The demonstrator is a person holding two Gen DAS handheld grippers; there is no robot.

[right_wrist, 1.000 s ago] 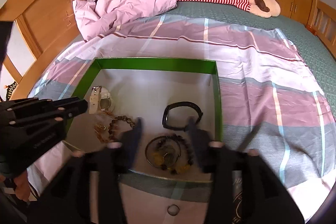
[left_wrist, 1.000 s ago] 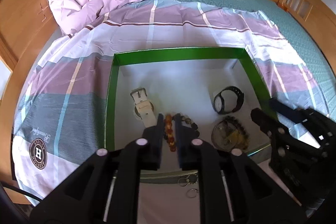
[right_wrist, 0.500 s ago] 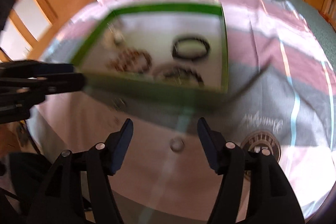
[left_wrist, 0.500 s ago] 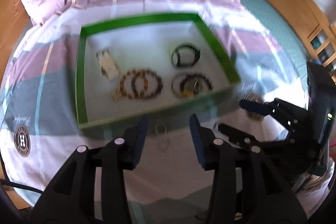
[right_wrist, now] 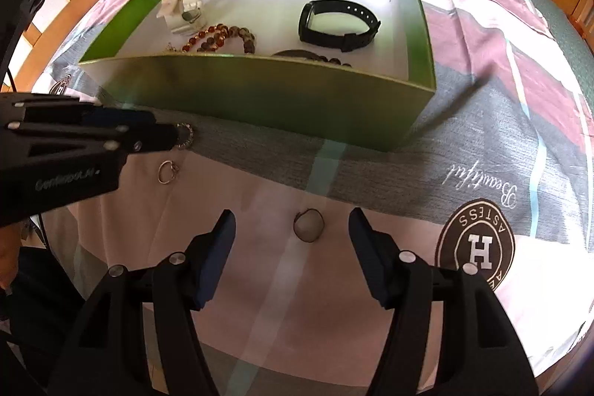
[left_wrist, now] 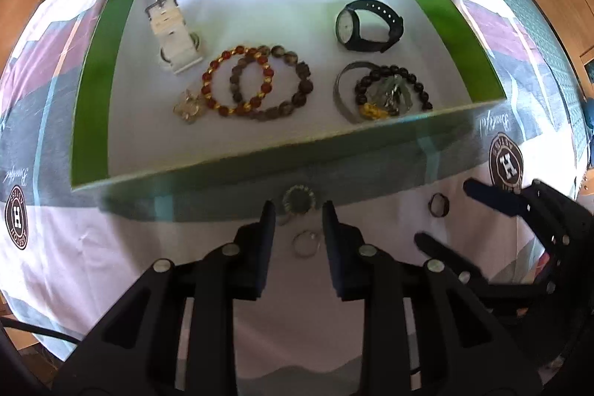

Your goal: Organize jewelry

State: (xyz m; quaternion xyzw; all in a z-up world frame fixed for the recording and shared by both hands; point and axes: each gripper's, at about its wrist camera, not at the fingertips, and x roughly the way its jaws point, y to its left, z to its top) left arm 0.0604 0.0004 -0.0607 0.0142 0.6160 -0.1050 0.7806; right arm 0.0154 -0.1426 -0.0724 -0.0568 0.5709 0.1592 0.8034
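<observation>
- Left wrist view: left gripper (left_wrist: pixel 299 210), jaws parted and just narrowing, straddles a beaded ring (left_wrist: pixel 299 198) before the green box (left_wrist: pixel 460 25); nothing gripped.
- Right gripper (right_wrist: pixel 292 216), jaws wide, frames a dark ring (right_wrist: pixel 308 225) nearer than the box, untouched.

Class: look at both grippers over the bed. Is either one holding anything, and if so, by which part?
Nothing is held. The left gripper and the right gripper are both open, each above a ring lying loose on the sheet.

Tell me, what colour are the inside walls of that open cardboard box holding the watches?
Bright green inside walls, with a white floor; clearest in the left wrist view.
</observation>
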